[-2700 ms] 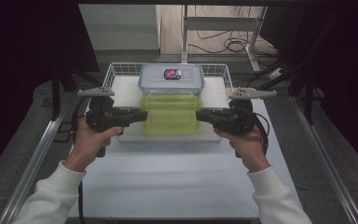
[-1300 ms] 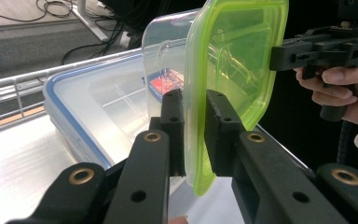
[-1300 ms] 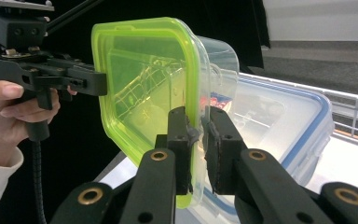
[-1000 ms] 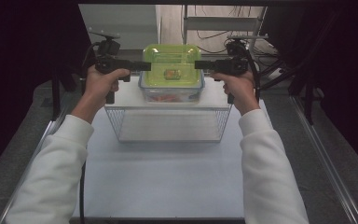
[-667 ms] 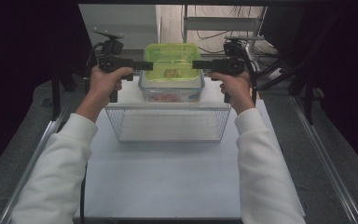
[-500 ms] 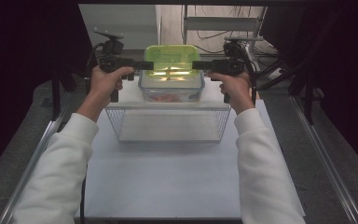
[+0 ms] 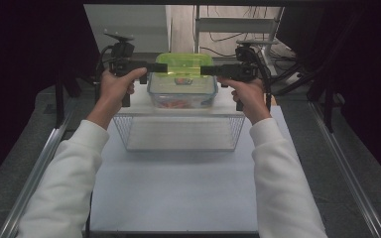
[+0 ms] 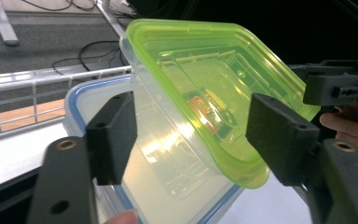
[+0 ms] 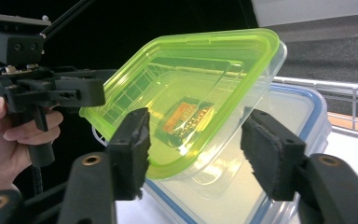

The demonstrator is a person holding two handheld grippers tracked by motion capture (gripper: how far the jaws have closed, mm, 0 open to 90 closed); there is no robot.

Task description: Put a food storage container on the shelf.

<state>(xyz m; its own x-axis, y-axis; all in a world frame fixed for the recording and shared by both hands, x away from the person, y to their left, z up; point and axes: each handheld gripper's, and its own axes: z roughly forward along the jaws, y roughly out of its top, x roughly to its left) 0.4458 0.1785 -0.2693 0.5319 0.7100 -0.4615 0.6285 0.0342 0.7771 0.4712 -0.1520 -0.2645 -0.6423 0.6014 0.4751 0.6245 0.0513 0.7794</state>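
A clear container with a green lid rests on a blue-rimmed container at the far end of the wire basket. My left gripper is at its left end and my right gripper at its right end. In the left gripper view the green-lidded container sits between the spread jaws of the left gripper, pads off it. The right gripper likewise straddles the green-lidded container without pressing. Both pairs of jaws have just been opening.
The basket's wire rail runs behind the blue-rimmed container. The white table stretches in front of the basket. Cables and a metal frame lie on the floor beyond. Dark curtains stand on both sides.
The green-lidded container went from being held low over the basket's near part to resting on the blue-rimmed container at the far end. Both grippers' jaws have spread apart from its ends.
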